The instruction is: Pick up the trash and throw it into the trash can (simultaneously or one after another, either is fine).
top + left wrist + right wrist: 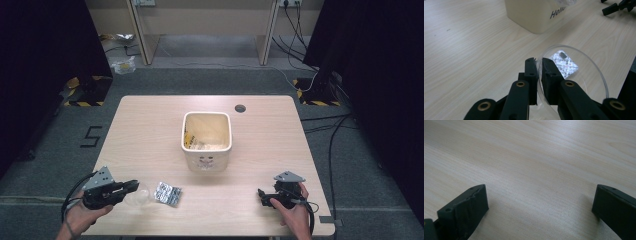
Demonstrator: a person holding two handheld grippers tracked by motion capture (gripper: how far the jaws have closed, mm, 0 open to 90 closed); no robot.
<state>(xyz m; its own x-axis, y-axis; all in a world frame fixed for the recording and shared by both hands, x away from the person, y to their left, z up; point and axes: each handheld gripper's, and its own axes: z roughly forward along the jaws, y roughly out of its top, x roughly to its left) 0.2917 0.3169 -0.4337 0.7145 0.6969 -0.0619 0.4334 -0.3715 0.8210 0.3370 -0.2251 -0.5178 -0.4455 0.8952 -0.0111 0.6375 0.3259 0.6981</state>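
My left gripper [133,186] lies low at the table's front left, shut on the thin rim of a clear plastic cup [138,196]. In the left gripper view the two jaws [538,62] pinch that transparent wall, and the cup's round rim [599,75] curves away to the right. A silver foil packet [167,193] lies flat on the table just right of the cup, and shows through the cup [564,63]. My right gripper [261,196] rests at the front right, open; its jaws [540,200] stand wide apart over bare wood.
A cream square bin [206,162] with some wrappers inside stands mid-table; its wall with dark lettering [536,15] is close ahead of the left gripper. A round cable hole [240,108] sits near the table's far edge. Cables trail on the floor at right.
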